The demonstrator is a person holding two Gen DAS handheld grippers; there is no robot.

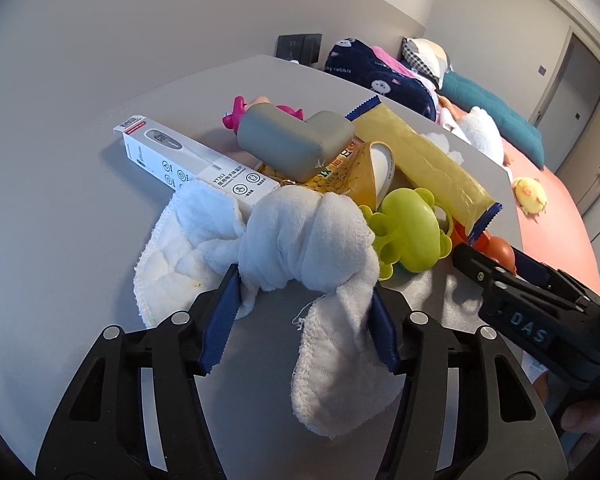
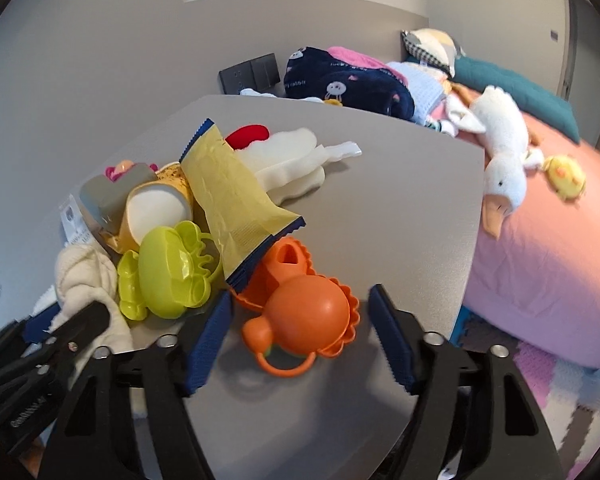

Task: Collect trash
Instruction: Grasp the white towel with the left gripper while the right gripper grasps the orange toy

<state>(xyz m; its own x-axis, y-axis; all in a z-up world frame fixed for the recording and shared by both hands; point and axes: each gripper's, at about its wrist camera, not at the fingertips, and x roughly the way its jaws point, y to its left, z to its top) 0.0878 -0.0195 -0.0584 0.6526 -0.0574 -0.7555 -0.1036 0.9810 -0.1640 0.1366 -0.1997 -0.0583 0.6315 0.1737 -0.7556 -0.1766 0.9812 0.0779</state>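
Observation:
A pile lies on the grey table [image 1: 80, 208]: a white cloth [image 1: 308, 236], a white thermometer box [image 1: 188, 156], a grey foam corner guard [image 1: 296, 136], a yellow snack cup [image 1: 356, 172], a long yellow wrapper [image 1: 424, 160], a green plastic toy [image 1: 408, 232]. My left gripper [image 1: 304, 308] is open, its blue fingers either side of the cloth's bunched part. My right gripper [image 2: 300, 336] is open around an orange plastic toy [image 2: 300, 316]. The wrapper [image 2: 232, 196] and green toy [image 2: 168, 276] sit just behind it.
A pink toy [image 1: 236, 114] and a white foam piece [image 2: 288, 164] lie at the pile's back. Right of the table is a pink bed [image 2: 540, 264] with a white goose plush [image 2: 500, 152], a yellow chick [image 2: 564, 176], and navy blanket [image 2: 348, 84]. Wall sockets [image 2: 252, 74] are behind.

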